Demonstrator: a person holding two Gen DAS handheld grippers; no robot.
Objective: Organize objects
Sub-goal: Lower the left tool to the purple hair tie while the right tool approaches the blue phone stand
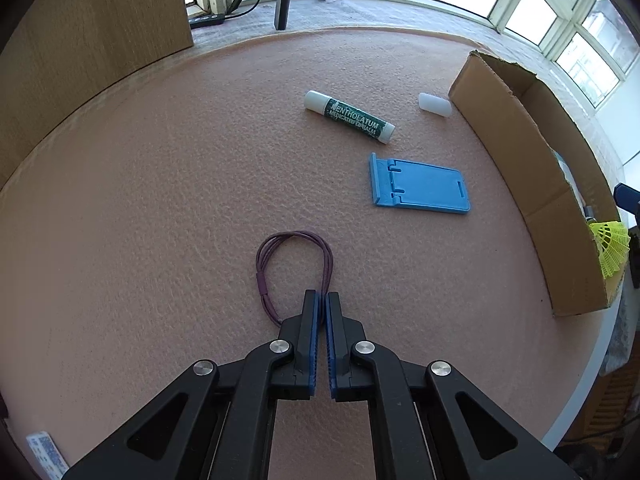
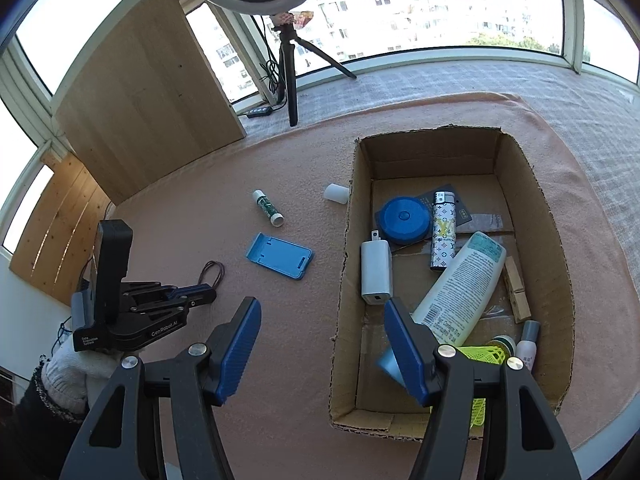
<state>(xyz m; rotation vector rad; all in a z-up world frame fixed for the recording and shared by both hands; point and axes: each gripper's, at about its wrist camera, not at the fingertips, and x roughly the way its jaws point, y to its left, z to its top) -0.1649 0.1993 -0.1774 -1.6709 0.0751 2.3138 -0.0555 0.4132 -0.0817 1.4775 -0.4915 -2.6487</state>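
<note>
My left gripper (image 1: 323,294) is shut on the near side of a purple hair band (image 1: 280,248) that lies on the pink cloth; it also shows in the right wrist view (image 2: 212,292), with the hair band (image 2: 212,270) at its tips. A green lip balm tube (image 1: 349,116), a blue phone stand (image 1: 420,186) and a white cap (image 1: 434,105) lie beyond it. My right gripper (image 2: 322,320) is open and empty above the left wall of the cardboard box (image 2: 344,248). The lip balm (image 2: 267,208), phone stand (image 2: 279,255) and cap (image 2: 335,192) lie left of the box.
The box (image 1: 520,152) holds a white charger (image 2: 375,272), a blue round case (image 2: 402,220), a patterned lighter (image 2: 442,236), a lotion tube (image 2: 456,288), a wooden clothespin (image 2: 517,288) and a yellow shuttlecock (image 2: 486,354). A wooden board (image 2: 148,92) and tripod (image 2: 291,72) stand behind.
</note>
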